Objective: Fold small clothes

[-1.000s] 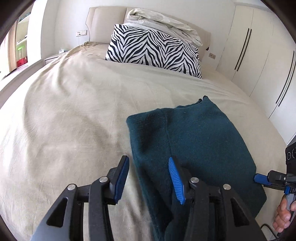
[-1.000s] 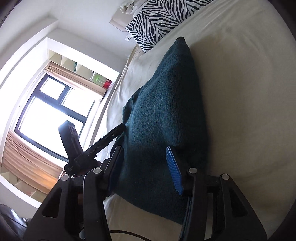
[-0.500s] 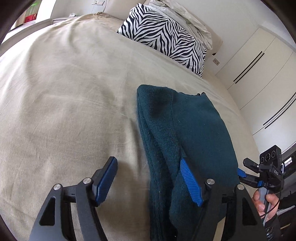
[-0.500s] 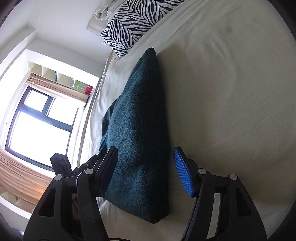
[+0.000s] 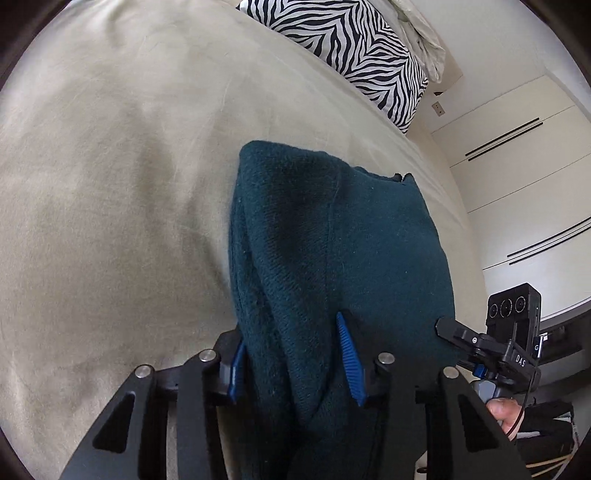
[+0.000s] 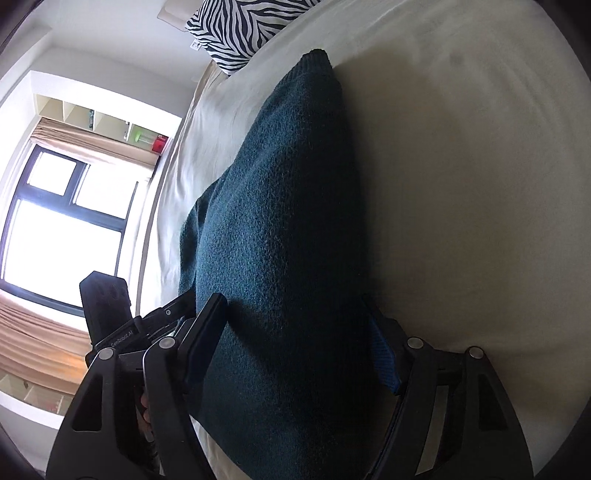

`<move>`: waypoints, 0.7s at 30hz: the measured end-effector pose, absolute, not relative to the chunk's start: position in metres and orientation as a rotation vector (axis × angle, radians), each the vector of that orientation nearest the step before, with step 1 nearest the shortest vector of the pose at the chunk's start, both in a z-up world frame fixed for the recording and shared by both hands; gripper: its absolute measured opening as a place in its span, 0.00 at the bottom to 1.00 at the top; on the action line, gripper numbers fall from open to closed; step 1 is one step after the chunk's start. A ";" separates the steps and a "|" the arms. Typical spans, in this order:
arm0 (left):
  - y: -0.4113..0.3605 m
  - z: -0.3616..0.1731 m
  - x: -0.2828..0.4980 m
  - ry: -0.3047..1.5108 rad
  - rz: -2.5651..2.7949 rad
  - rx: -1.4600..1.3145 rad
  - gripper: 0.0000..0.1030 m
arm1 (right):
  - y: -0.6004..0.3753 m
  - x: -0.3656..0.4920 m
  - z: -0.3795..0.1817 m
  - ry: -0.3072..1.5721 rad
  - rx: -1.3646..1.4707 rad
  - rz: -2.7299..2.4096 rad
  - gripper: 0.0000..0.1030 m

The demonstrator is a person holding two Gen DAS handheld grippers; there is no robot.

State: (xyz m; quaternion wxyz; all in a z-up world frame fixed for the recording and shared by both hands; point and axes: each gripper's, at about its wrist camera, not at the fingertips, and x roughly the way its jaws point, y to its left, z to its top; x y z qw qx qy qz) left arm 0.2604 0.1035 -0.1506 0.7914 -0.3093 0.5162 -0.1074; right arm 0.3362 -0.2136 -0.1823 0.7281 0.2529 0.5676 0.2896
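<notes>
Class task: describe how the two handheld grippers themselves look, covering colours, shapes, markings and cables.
Left gripper: black triangular-cutout fingers, silver rivets, ribbed blue pads. Right gripper: same black build, blue pad. Seen from the left view, its body carries a three-lens black box, white letters "DAS" and a thin cable.

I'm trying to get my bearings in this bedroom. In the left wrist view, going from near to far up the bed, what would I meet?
Left tool, jaws closing around the cloth → dark teal knitted garment → bare beige bedsheet → zebra-striped pillow → rumpled pale bedding.
</notes>
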 end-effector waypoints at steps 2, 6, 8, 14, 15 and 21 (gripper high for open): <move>0.105 -0.153 0.265 1.128 -0.237 -0.686 0.44 | -0.213 0.337 -0.183 1.259 0.564 0.632 0.68; 0.113 -0.159 0.263 1.125 -0.272 -0.730 0.37 | -0.223 0.331 -0.183 1.246 0.575 0.640 0.53; 0.115 -0.160 0.263 1.123 -0.281 -0.757 0.33 | -0.226 0.329 -0.182 1.240 0.593 0.636 0.48; 0.110 -0.149 0.265 1.124 -0.278 -0.723 0.25 | -0.214 0.319 -0.157 1.169 0.493 0.600 0.39; 0.111 -0.147 0.264 1.118 -0.279 -0.720 0.24 | -0.215 0.317 -0.153 1.158 0.497 0.601 0.38; 0.122 -0.112 0.255 1.056 -0.284 -0.711 0.24 | -0.204 0.306 -0.125 1.114 0.513 0.648 0.35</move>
